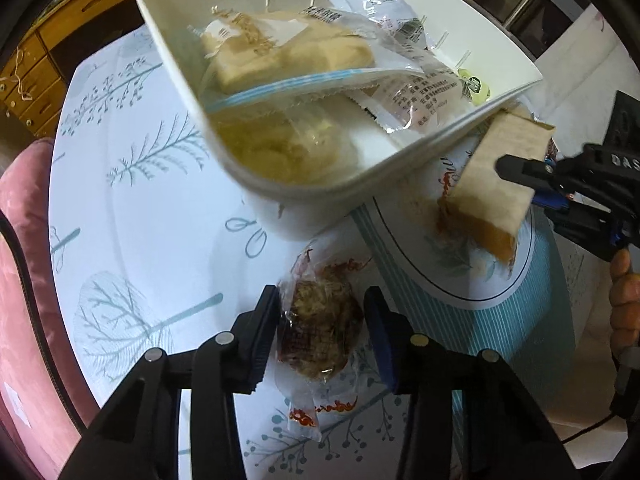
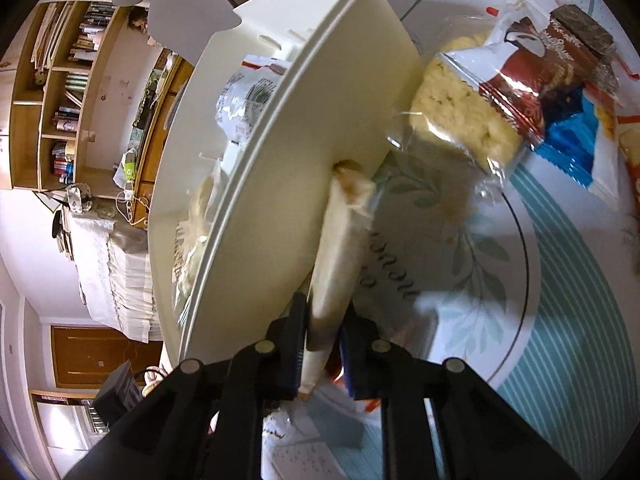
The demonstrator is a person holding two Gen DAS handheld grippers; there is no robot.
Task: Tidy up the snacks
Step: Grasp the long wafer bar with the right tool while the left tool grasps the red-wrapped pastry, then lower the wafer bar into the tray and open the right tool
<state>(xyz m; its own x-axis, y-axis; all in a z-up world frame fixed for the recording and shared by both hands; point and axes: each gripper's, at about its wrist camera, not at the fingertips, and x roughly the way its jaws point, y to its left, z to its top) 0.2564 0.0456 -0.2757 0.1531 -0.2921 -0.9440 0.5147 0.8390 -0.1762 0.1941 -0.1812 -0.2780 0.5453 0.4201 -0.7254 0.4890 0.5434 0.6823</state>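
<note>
A white plastic bin (image 1: 400, 162) stands on the table, holding several wrapped snacks and a zip bag of pale cakes (image 1: 288, 56). My left gripper (image 1: 320, 316) sits around a clear-wrapped brown round pastry (image 1: 320, 328) lying on the table, its fingers close to both sides. My right gripper (image 2: 324, 328), also in the left wrist view (image 1: 516, 180), is shut on a wrapped beige slice cake (image 2: 340, 248) (image 1: 496, 176), held just beside the bin's outer wall (image 2: 304, 184).
A round striped tin lid with leaf print (image 1: 472, 304) lies right of the bin. Beyond it lie a rice-crisp pack (image 2: 460, 116), a red wrapper and a blue wrapper (image 2: 568, 140). A pink chair (image 1: 20, 280) stands at the left table edge.
</note>
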